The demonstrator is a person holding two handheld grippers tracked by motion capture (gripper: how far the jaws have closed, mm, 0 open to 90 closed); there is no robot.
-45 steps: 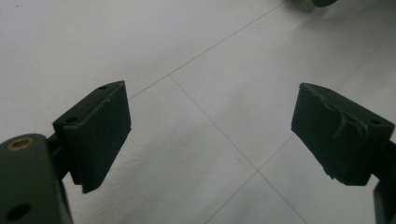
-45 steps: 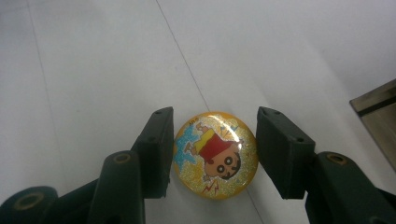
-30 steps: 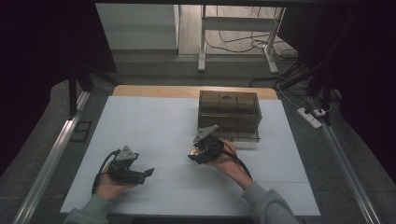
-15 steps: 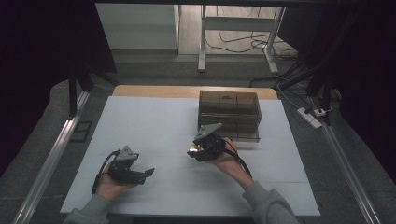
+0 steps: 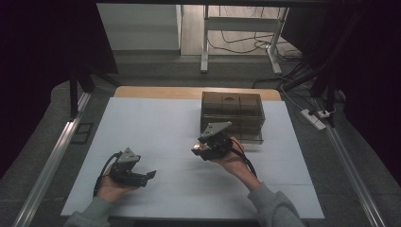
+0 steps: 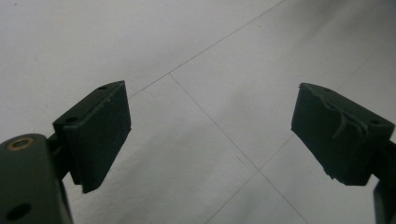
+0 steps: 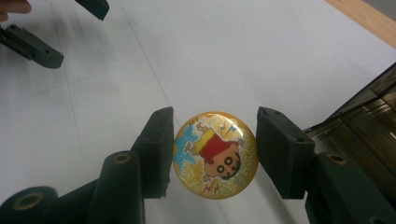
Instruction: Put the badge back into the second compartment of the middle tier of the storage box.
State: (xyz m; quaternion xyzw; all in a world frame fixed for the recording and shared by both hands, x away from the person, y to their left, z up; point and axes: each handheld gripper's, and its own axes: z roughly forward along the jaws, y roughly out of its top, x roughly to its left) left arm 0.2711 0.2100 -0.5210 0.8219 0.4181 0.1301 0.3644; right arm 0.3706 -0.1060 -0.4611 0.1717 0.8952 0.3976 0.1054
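A round gold glitter badge point(image 7: 215, 155) with a cartoon child in a red shirt sits between the jaws of my right gripper point(image 7: 215, 135), which is shut on its edges. From above, the right gripper point(image 5: 198, 148) hovers over the white table centre with the badge point(image 5: 202, 146) at its tip, just in front of a dark translucent box point(image 5: 231, 111). My left gripper point(image 5: 151, 174) rests low at the front left, jaws pointing right. In its own view the left gripper point(image 6: 212, 116) stands open over bare white sheet, holding nothing.
The box point(image 7: 369, 126) has several compartments and stands at the back right of the white sheet point(image 5: 156, 123). A wooden table edge point(image 5: 156, 92) runs behind it. The left gripper point(image 7: 46, 28) appears at the top left of the right gripper view.
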